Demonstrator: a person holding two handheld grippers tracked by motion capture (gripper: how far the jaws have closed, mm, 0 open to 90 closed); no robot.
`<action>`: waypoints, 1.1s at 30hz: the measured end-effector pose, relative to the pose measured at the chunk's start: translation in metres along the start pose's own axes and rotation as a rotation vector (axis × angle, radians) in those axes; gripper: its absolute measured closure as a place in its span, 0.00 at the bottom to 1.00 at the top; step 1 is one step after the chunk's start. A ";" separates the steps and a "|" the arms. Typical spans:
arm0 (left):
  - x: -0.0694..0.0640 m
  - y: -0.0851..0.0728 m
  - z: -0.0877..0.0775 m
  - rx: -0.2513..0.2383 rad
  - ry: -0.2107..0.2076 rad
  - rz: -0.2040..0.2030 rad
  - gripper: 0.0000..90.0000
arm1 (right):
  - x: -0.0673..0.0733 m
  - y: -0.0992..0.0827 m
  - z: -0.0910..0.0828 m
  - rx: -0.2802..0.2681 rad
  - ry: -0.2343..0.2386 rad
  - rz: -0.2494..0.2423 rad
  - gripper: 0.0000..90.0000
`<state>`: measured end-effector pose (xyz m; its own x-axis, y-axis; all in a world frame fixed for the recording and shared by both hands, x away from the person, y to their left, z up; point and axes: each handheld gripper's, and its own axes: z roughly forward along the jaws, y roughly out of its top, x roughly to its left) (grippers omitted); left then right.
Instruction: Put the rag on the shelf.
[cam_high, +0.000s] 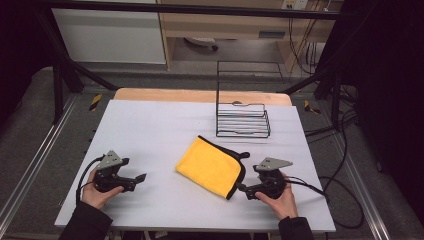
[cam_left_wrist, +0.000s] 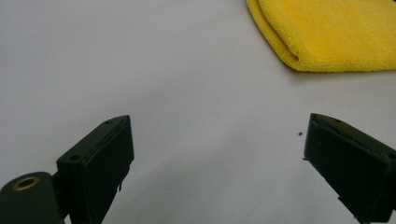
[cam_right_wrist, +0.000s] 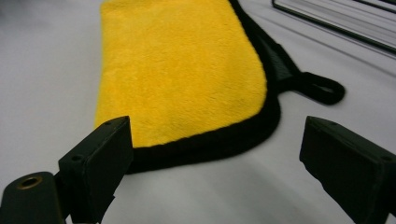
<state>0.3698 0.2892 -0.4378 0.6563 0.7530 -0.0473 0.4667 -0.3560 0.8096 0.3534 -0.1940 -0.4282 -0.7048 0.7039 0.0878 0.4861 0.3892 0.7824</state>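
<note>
On the near edge of the table (cam_high: 150, 125), two hands each hold a pair of black tongs low over a smooth, matte, pale grey sheet that covers the top; a strip of bare light wood shows along the far edge. Left tongs (cam_high: 142, 177) rest at the near left, jaws standing wide with nothing between them. Their blocky, flat-faced pads frame bare sheet in the left gripper view, where the cloth (cam_left_wrist: 327, 32) sits up and to the right, well apart from the jaws.

Right tongs (cam_high: 240, 187) lie at the near right, pointing toward the cloth's near corner. Their jaws also stand wide and hold nothing. Seen from the right gripper view, the cloth (cam_right_wrist: 182, 70) lies just beyond the tips: its black-bound near edge runs across the gap between the jaws, and its near left corner sits behind the left pad, though I cannot tell whether that pad touches it.

Between the two hands, nearer the right one, the cloth (cam_high: 210, 165) is a folded yellow microfibre towel, plush and finely napped, with rounded corners, a black fabric border and a small black hanging loop (cam_right_wrist: 322, 88) at its far right corner. It lies flat on the sheet.

Farther back, a black wire rack (cam_high: 242, 120) of thin rods stands on the table, well apart from cloth and tongs.
</note>
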 end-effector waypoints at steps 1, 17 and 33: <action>0.000 0.000 0.000 0.001 0.001 -0.002 0.09 | 0.004 0.001 0.003 0.003 0.005 -0.006 0.13; -0.001 0.000 0.000 0.006 0.013 0.000 0.10 | 0.046 0.007 0.034 0.056 0.067 -0.080 0.49; -0.002 0.000 0.000 0.010 0.013 0.004 0.11 | 0.061 0.001 0.043 0.083 0.015 -0.178 0.65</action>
<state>0.3686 0.2876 -0.4381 0.6506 0.7585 -0.0367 0.4699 -0.3641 0.8041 0.3332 -0.1257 -0.4485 -0.7909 0.6108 -0.0380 0.3933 0.5549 0.7331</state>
